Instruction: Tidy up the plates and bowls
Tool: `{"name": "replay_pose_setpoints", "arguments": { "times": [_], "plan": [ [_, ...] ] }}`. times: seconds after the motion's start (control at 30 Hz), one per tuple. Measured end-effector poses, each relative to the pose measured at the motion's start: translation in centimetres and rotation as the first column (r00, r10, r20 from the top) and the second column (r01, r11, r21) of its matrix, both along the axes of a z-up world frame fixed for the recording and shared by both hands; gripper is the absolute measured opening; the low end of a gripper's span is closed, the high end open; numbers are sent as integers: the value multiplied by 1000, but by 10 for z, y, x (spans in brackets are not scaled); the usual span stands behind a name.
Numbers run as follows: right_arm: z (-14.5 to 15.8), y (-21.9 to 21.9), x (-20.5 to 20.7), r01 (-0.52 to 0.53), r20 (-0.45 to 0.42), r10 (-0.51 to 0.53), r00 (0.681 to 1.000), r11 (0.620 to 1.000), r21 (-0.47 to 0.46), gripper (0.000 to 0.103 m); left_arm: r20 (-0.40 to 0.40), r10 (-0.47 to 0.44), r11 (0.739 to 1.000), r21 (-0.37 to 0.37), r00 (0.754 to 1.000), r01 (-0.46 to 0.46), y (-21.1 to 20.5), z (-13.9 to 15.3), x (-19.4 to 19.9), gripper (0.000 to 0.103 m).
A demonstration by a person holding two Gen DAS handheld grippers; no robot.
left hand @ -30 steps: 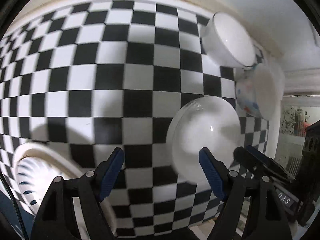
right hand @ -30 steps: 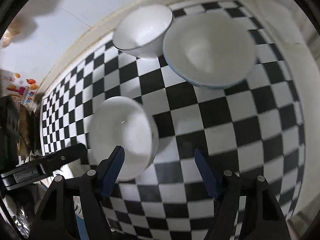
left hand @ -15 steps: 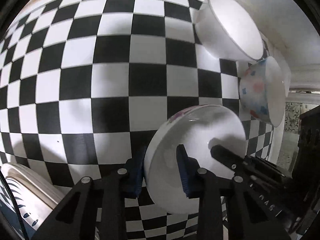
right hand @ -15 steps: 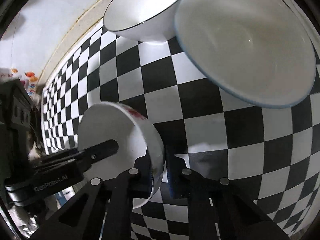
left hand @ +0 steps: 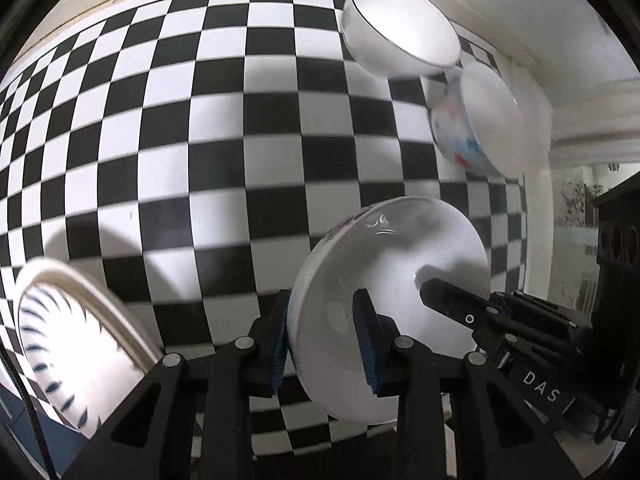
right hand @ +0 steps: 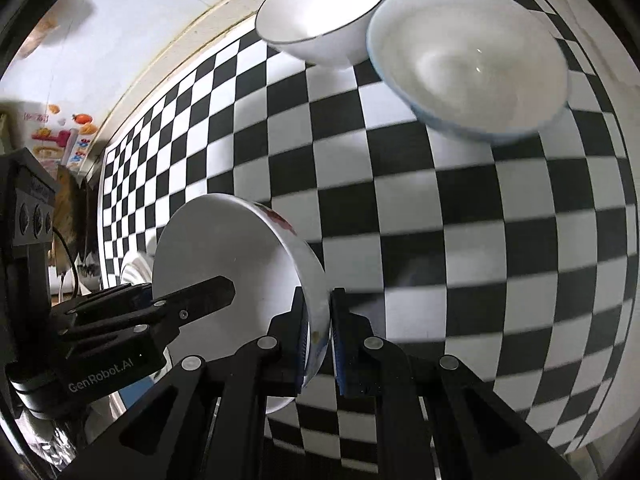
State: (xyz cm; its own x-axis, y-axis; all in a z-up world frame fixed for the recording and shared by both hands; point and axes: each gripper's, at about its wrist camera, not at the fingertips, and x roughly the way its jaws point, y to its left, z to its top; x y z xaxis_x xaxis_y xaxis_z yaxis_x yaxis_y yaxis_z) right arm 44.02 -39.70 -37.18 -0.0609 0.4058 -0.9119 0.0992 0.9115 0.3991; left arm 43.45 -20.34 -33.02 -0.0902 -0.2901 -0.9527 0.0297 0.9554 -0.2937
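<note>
Left wrist view shows my left tongs [left hand: 326,338] clenched on the near rim of the floral bowl [left hand: 392,280], one pad outside the wall and one inside; the right tongs [right hand: 318,340] pinch the opposite rim, so I hold the bowl between both, seemingly lifted off the checkered table [left hand: 200,140], though its base is hidden and I cannot be sure. I judge this the carrying step; ahead of the tongs stand the plain white bowl [right hand: 324,16] and, just beside it, the blue-rimmed bowl [right hand: 468,60]; next I must keep both grips level and choose which bowl nests it. Beside my left tongs a striped plate [left hand: 72,344] is cut off by the frame edge and blurred; the bowl's underside and its floral pattern are mostly out of sight.
</note>
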Motion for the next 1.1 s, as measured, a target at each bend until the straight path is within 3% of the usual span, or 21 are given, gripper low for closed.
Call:
{"name": "replay_pose_setpoints", "arguments": {
  "times": [0.2, 0.43, 1.1],
  "plan": [
    [4, 2, -33, -23, -19, 23, 1000, 1000, 0, 13, -41, -3, 1000, -8, 999, 2, -1, -9, -33, 28],
    [-17, 7, -61, -44, -79, 44, 996, 999, 2, 13, -96, 6, 1000, -6, 995, -7, 0, -30, -54, 28],
    [-34, 0, -62, -55, -104, 52, 993, 998, -25, 13, -111, -6, 1000, 23, 994, 9, -8, -47, -59, 28]
  ]
}}
